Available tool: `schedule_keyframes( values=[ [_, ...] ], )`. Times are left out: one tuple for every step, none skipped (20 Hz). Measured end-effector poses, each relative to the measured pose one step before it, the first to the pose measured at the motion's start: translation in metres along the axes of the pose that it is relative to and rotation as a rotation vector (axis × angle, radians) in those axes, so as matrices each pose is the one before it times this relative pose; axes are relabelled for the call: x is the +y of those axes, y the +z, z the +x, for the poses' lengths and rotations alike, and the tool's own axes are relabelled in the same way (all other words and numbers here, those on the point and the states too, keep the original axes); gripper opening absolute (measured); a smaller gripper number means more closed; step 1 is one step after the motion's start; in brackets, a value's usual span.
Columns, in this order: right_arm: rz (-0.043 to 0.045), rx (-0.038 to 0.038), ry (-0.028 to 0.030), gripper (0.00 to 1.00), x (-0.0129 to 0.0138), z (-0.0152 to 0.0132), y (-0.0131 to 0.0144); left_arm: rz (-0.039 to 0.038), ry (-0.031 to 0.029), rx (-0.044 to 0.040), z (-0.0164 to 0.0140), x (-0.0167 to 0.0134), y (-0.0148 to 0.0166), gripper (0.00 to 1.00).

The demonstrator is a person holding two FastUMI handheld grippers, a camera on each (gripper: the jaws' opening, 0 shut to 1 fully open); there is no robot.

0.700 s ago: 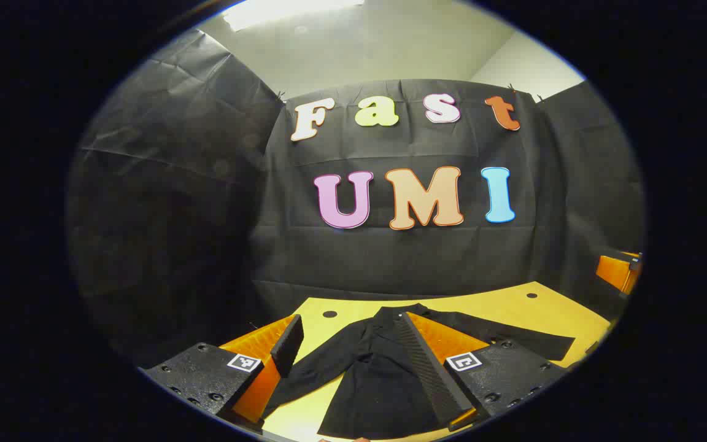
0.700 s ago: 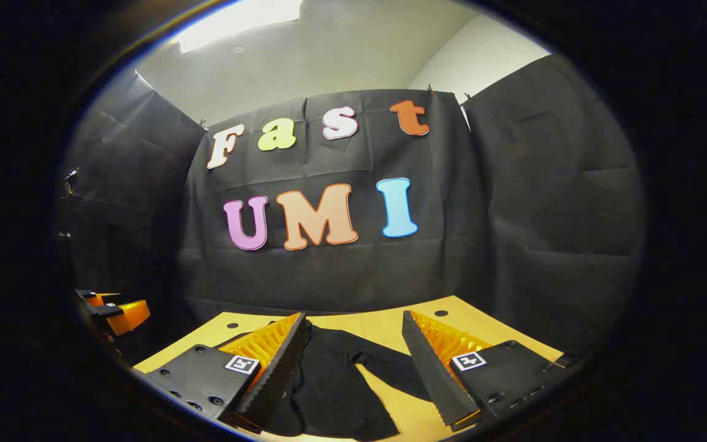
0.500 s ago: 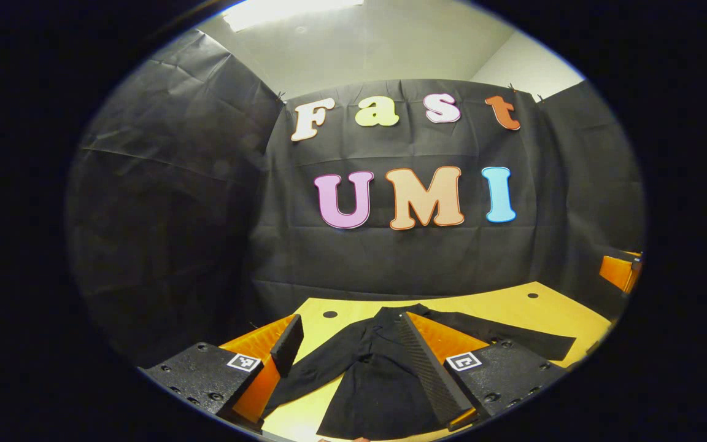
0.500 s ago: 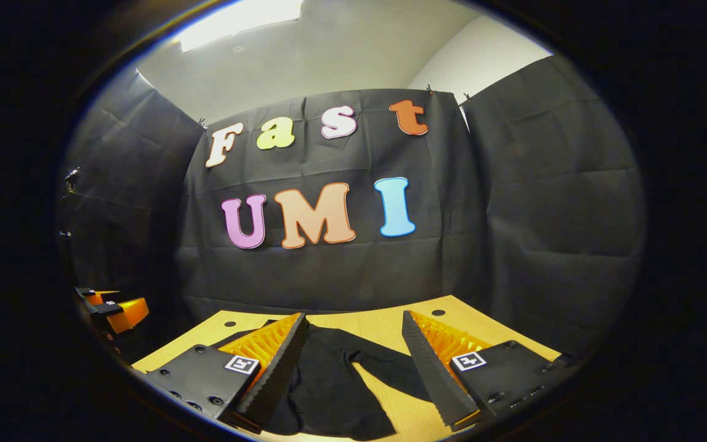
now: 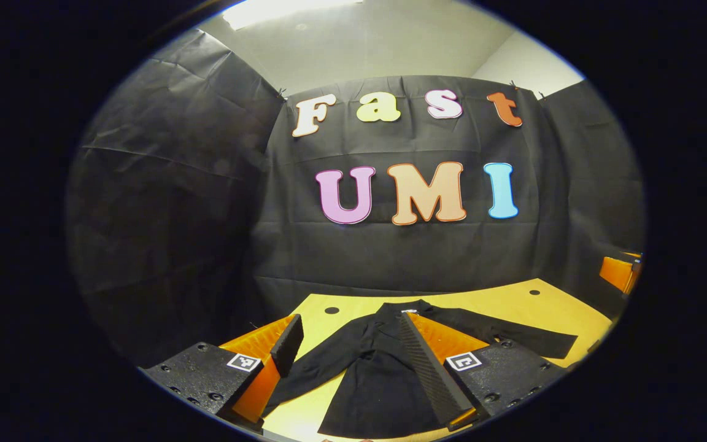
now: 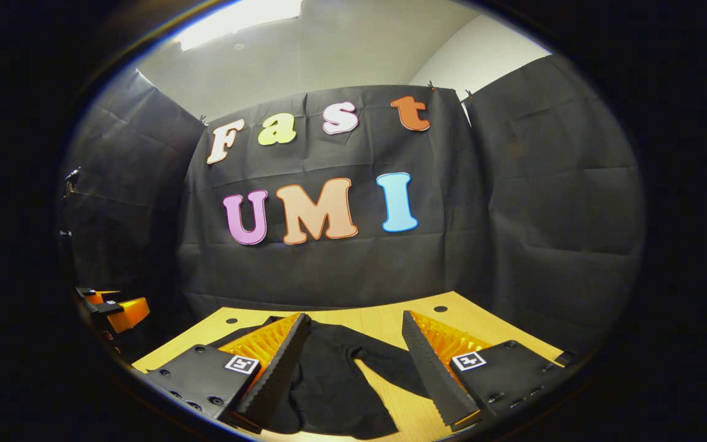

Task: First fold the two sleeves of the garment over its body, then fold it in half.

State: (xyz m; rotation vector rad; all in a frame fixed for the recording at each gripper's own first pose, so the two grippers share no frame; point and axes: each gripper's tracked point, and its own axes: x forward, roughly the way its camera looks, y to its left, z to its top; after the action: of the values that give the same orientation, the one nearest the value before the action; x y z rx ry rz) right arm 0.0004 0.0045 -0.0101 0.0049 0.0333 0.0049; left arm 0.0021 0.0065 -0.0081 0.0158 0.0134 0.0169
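Since nothing's been folded yet, the thing that matters is where the black garment (image 5: 378, 374) sits relative to each hand-held gripper. From the left hand-held gripper (image 5: 344, 344), fingers spread wide apart with nothing between them, it lies dead ahead at 12 o'clock, flat on the yellow wooden counter (image 5: 513, 307), collar at the far end and hem toward the camera, so its long axis runs roughly 12 to 6. One sleeve (image 5: 316, 368) trails toward 7 o'clock right beside this gripper's left finger; the other sleeve (image 5: 513, 336) stretches out toward 3 o'clock. In the right gripper view, the right hand-held gripper (image 6: 353, 353) is also gaping and empty, and the garment (image 6: 335, 380) sits between its fingers and a bit toward 11, with that right-side sleeve (image 6: 390, 365) angling toward its right finger. So I'd say each hand is nearest its own sleeve, and both hover above the cloth rather than touching it. Fabric looks thin, matte and floppy, probably drapes and slides easily. Finger faces are ribbed, and the counter is smooth with a few small round holes.
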Motion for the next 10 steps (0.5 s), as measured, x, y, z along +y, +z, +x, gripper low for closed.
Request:
schedule_keyframes(
  values=[
    [0.00206, 0.00282, 0.00218, 0.98, 0.00033, -0.0005, -0.00061, 0.00216, 0.00269, -0.00021, -0.00054, 0.00072, 0.00065, 0.94],
    [-0.00038, 0.00139, 0.00188, 0.98, -0.00045, 0.00047, 0.00098, 0.00131, 0.0032, -0.00039, -0.00004, 0.00089, -0.00017, 0.94],
    [-0.00245, 0.0016, 0.00019, 0.98, -0.00023, -0.00074, -0.00053, 0.00121, 0.00229, -0.00073, -0.00054, 0.00073, 0.00049, 0.94],
    [-0.00259, 0.0003, 0.00024, 0.98, -0.00028, -0.00016, 0.00069, 0.00061, 0.00159, 0.00102, -0.00019, 0.00013, -0.00087, 0.93],
    [-0.0013, -0.00123, 0.00104, 0.98, -0.00032, -0.00091, 0.00084, 0.00006, 0.0017, 0.00316, 0.0006, 0.0006, -0.00036, 0.93],
    [0.00156, 0.00137, 0.00007, 1.0, -0.00074, 0.00112, 0.00071, -0.00099, 0.00264, 0.00289, 0.00029, 0.00009, -0.00142, 0.93],
    [0.00488, 0.00236, 0.00092, 0.98, -0.00032, -0.00006, -0.00161, -0.00327, 0.00116, 0.00238, 0.00039, 0.00015, 0.00004, 0.94],
    [0.00538, 0.00145, -0.00089, 0.98, 0.00014, 0.00051, -0.00006, -0.00441, -0.00063, 0.00216, 0.00016, -0.00084, -0.00078, 0.94],
    [0.00441, 0.00146, -0.003, 0.98, -0.00135, 0.00008, -0.00065, -0.00361, 0.00082, 0.00038, -0.0005, 0.00034, 0.00024, 0.94],
    [0.00318, 0.00079, -0.00388, 1.0, -0.00053, 0.00127, 0.00034, -0.00398, 0.00011, 0.00003, 0.00042, 0.00025, -0.00112, 0.94]
  ],
)
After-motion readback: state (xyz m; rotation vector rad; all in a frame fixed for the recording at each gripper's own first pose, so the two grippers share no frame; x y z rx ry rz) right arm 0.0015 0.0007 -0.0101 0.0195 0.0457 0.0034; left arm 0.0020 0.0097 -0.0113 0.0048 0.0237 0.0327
